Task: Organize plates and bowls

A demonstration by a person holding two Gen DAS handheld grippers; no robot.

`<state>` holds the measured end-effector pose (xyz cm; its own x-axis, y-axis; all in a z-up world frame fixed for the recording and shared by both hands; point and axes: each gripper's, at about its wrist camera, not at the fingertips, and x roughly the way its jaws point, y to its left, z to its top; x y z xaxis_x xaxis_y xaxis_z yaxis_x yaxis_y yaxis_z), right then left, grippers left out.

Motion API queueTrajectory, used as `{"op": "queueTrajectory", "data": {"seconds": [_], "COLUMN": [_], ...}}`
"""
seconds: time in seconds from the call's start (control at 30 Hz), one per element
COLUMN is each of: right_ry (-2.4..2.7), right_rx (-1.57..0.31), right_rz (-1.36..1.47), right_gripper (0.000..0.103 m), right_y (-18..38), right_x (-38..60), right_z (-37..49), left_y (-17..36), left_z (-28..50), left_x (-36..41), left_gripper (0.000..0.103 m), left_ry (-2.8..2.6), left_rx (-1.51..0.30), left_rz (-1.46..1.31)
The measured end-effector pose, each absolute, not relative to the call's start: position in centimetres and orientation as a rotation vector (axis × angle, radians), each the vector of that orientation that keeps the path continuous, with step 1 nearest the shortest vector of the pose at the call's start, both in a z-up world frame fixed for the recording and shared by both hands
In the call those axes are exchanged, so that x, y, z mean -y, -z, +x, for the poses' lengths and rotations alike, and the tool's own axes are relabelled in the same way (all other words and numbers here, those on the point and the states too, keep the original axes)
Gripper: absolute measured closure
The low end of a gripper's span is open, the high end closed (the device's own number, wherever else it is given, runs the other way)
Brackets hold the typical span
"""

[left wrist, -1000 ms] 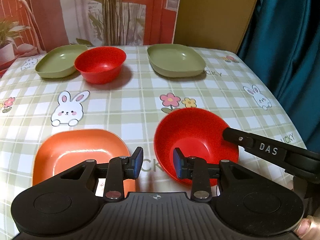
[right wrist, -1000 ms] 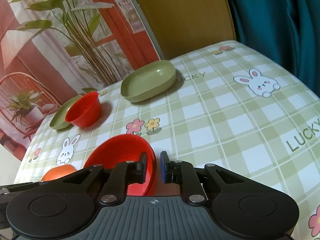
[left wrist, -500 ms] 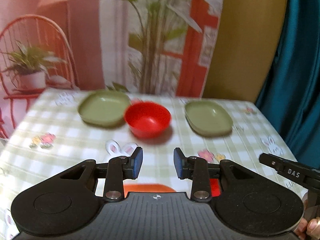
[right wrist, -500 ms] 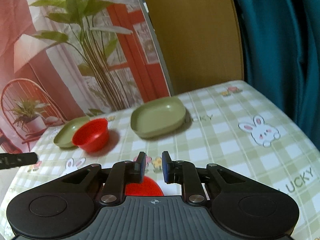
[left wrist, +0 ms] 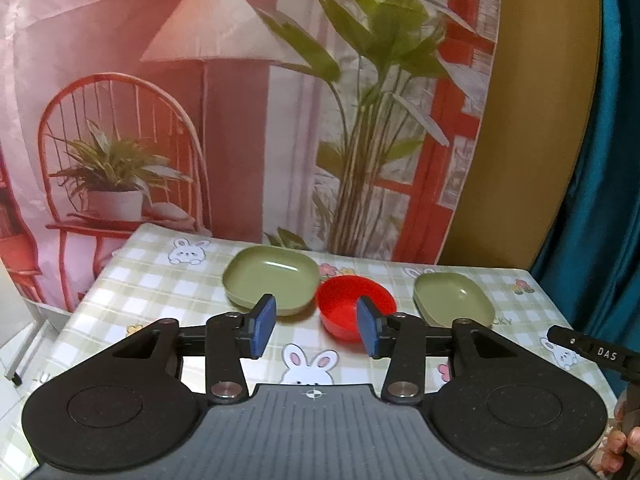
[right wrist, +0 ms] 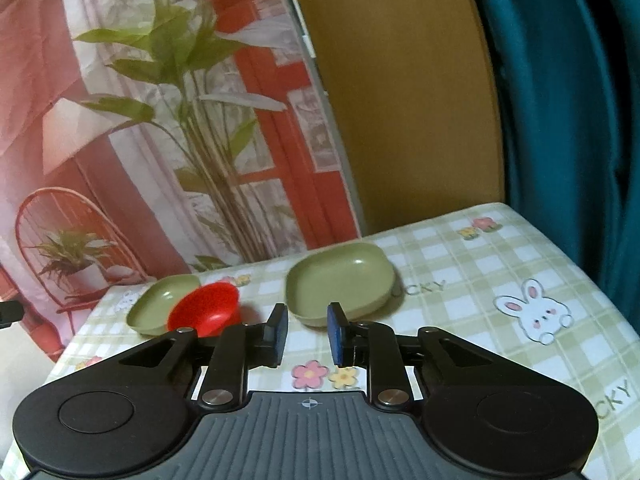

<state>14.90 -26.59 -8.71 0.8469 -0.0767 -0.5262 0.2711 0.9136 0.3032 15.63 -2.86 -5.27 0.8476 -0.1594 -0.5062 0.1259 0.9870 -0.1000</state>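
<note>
Sorting looks unfinished: red bowl (left wrist: 354,312) sits mid-frame between two separate green plates (left wrist: 270,284) (left wrist: 452,300), both grippers (left wrist: 316,326) (right wrist: 306,334) empty, jaws opening.

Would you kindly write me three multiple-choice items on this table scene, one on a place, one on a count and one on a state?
1. Where does the red bowl sit?
A. between the two green plates
B. on top of a green plate
C. off the table

2. How many green plates are on the table?
A. one
B. two
C. four

3. What is between the left gripper's pads?
A. the red bowl's rim
B. a green plate's edge
C. nothing

Answers:
1. A: the left wrist view shows the bowl on the cloth with the left plate on one side and the right plate on the other.
2. B: both views show just these two.
3. C: the jaws are opening on bare air, the dishes lying far beyond them; the right gripper is likewise empty and opening.
</note>
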Motion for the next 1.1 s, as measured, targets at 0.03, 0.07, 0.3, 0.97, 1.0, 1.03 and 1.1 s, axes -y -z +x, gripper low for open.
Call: {"op": "queueTrajectory", "data": {"seconds": [0.03,0.07,0.3,0.97,1.0,1.03,1.1], "right_ry": [0.183,0.177,0.147,0.144,0.145,0.146,0.150], "right_rx": [-0.534,-0.537,-0.554,-0.719,-0.731,-0.742,-0.765], "right_rz": [0.375,0.371,0.345,0.400,0.396,0.392,0.383], "right_gripper": [0.081,0.081,0.081,0.080,0.080,0.080,0.080], "right_y": [8.7,8.8,8.6,14.3,14.8,15.2,16.0], "right_x": [26.3,25.9,23.7,19.6,19.5,19.4,19.2], "right_z": [15.1,15.3,17.5,30.3,31.0,31.6,32.7], "left_y": [5.4,5.6,6.8,13.4,14.0,14.4,15.4], "left_z": [15.8,15.8,17.3,29.8,30.4,30.8,31.7], "left_x": [2.7,2.5,2.1,5.8,5.9,6.0,6.1], "left_gripper": [0.055,0.055,0.052,0.050,0.050,0.050,0.051], "left_ry": [0.147,0.146,0.168,0.296,0.303,0.308,0.319], "left_rx": [-0.543,-0.547,-0.564,-0.683,-0.693,-0.701,-0.716], "left_rz": [-0.063,-0.064,-0.053,-0.023,-0.025,-0.026,-0.030]}}
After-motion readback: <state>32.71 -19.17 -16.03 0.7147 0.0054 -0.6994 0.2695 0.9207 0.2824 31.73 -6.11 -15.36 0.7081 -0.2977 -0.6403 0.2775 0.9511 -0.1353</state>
